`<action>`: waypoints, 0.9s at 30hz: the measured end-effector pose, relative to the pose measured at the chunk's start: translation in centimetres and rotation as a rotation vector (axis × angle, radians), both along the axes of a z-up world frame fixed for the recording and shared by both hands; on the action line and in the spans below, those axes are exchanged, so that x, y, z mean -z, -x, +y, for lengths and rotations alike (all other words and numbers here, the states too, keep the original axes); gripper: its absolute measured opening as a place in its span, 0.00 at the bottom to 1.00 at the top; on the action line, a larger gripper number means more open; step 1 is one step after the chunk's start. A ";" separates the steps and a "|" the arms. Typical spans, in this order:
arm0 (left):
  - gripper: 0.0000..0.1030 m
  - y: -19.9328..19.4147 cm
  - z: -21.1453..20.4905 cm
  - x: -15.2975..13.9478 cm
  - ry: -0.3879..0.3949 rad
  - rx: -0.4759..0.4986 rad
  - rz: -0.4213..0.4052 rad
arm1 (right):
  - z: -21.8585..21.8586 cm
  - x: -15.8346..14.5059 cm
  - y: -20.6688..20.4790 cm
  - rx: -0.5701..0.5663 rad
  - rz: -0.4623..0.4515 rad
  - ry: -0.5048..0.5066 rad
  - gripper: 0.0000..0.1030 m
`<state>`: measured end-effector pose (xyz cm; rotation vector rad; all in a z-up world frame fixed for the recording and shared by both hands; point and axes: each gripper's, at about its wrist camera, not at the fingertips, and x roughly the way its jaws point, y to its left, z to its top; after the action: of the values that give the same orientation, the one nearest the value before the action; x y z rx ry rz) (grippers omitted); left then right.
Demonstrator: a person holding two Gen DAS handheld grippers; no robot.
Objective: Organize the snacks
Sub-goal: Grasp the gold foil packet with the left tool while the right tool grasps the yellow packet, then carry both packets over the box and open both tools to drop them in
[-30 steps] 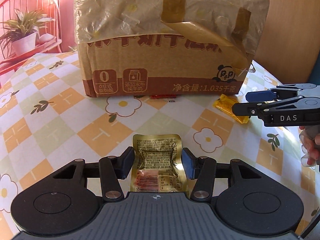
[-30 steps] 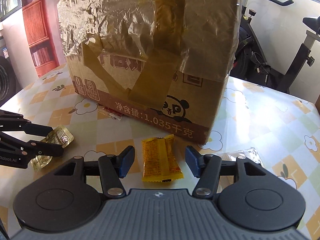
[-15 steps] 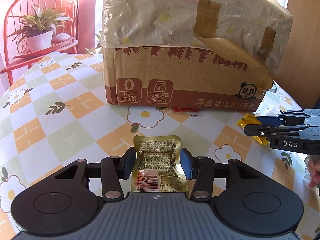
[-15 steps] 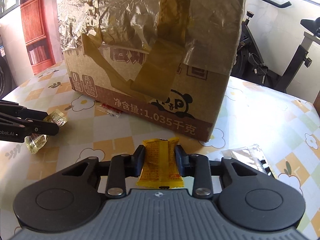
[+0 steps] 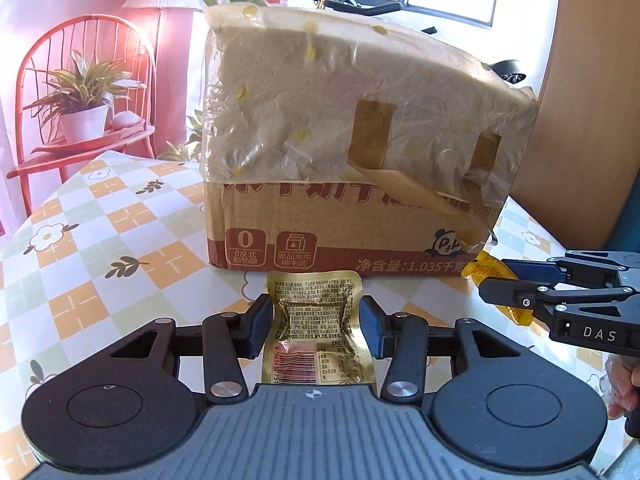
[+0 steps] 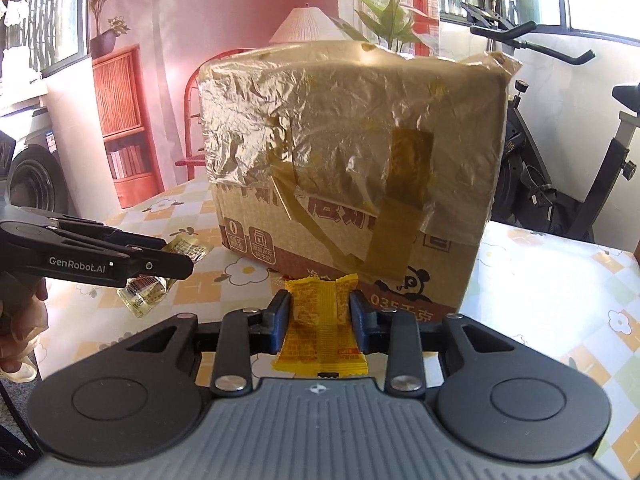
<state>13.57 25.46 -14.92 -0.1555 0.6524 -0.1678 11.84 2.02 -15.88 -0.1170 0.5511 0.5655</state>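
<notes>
Cardboard box [image 5: 360, 152], wrapped on top in crinkled plastic film and brown tape, stands on the flower-patterned tablecloth [image 5: 120, 248]; in front of it the left gripper [image 5: 316, 326] has its fingers clamped on a gold snack packet [image 5: 316, 320], held clear of the cloth; beside it, to the right, the right gripper [image 6: 320, 316] pinches an orange-yellow snack packet [image 6: 320, 320] between its blue pads, also raised in front of the box's lower edge; a hand [image 5: 624, 384] shows at the right gripper's handle.
</notes>
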 end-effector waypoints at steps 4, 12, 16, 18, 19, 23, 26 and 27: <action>0.48 0.5 0.1 -2.1 -0.002 -0.002 -0.045 | 0.8 -1.9 0.8 -0.029 -0.067 -0.013 0.33; 0.48 0.5 0.3 -6.4 -0.031 0.002 -0.153 | 2.0 -6.7 0.5 -0.055 -0.206 -0.045 0.33; 0.48 -0.5 0.3 -9.0 -0.034 0.007 -0.216 | 2.2 -9.2 -0.9 -0.050 -0.259 -0.047 0.33; 0.48 -1.2 0.4 -10.3 -0.036 0.008 -0.245 | 2.3 -10.3 -1.8 -0.044 -0.279 -0.050 0.33; 0.48 -1.8 0.3 -11.3 -0.034 0.009 -0.264 | 2.3 -10.8 -2.5 -0.039 -0.287 -0.051 0.33; 0.48 -4.6 0.2 -13.8 -0.039 0.016 -0.308 | 2.3 -12.1 -5.4 -0.005 -0.295 -0.050 0.33; 0.48 -6.8 -0.1 -14.9 -0.055 0.024 -0.325 | 2.3 -12.4 -7.8 0.022 -0.275 -0.051 0.33; 0.48 -7.6 -0.2 -15.2 -0.058 0.027 -0.326 | 2.3 -12.4 -8.5 0.029 -0.267 -0.049 0.33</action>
<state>21.15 25.22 0.25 -0.0614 0.3345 -0.1948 20.33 4.31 -3.48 -0.1359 0.2790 0.5247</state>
